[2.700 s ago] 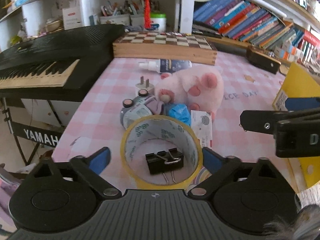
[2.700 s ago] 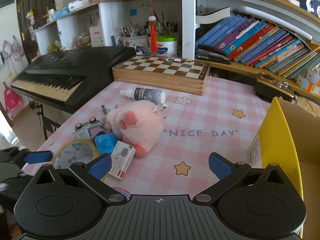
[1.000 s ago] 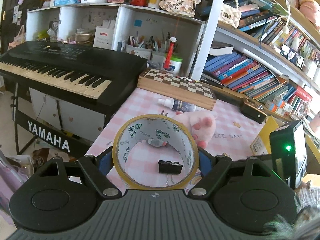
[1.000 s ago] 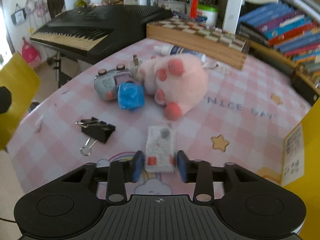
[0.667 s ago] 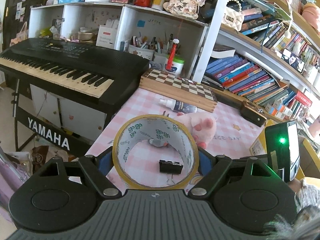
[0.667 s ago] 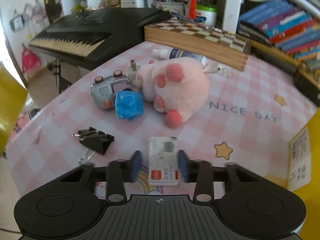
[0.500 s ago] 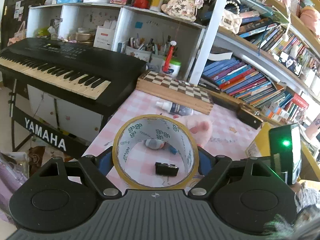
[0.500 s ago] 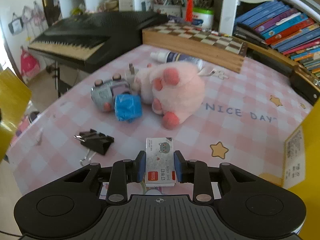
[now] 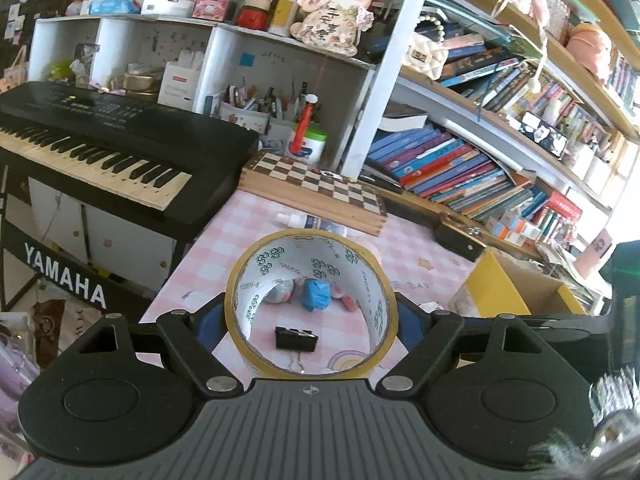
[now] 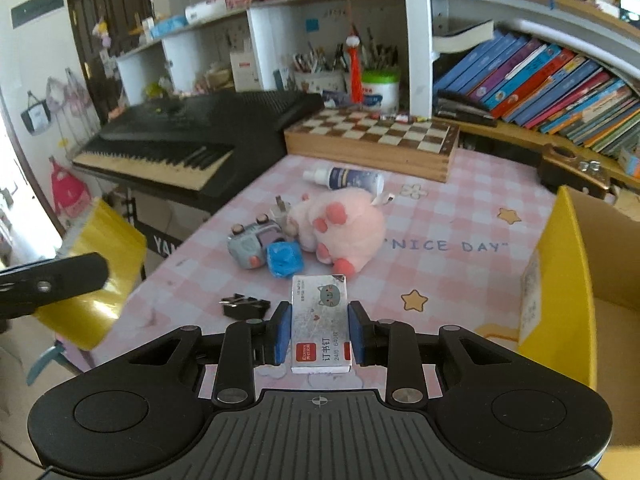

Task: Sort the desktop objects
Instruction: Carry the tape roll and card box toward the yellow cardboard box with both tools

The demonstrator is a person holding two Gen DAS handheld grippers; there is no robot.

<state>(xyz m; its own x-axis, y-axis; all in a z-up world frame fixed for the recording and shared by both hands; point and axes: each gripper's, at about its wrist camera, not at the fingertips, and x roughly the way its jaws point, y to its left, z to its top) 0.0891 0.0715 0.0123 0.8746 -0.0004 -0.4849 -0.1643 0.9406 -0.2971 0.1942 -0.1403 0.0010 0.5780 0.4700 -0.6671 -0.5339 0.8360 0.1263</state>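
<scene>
My left gripper (image 9: 311, 320) is shut on a yellow tape roll (image 9: 256, 344) and holds it above the table's near edge. Through the roll I see a black binder clip (image 9: 296, 339) lying on the pink checked tablecloth (image 9: 248, 220). My right gripper (image 10: 319, 332) is shut on a small white staple box (image 10: 320, 320) and holds it lifted above the cloth. The binder clip (image 10: 245, 305) lies just left of it. A pink plush toy (image 10: 340, 228), a blue wrapped item (image 10: 285, 260) and a grey toy car (image 10: 250, 245) lie ahead.
An open cardboard box with yellow flaps (image 10: 568, 280) stands at the right. A spray bottle (image 10: 348, 178), a chessboard box (image 10: 372, 140) and a black keyboard (image 10: 192, 136) lie beyond. The left gripper with the tape (image 10: 80, 276) hangs at the left edge. Bookshelves line the back.
My left gripper closed on the tape roll and lifted it off the table. My right gripper closed on the staple box and lifted it up from the cloth.
</scene>
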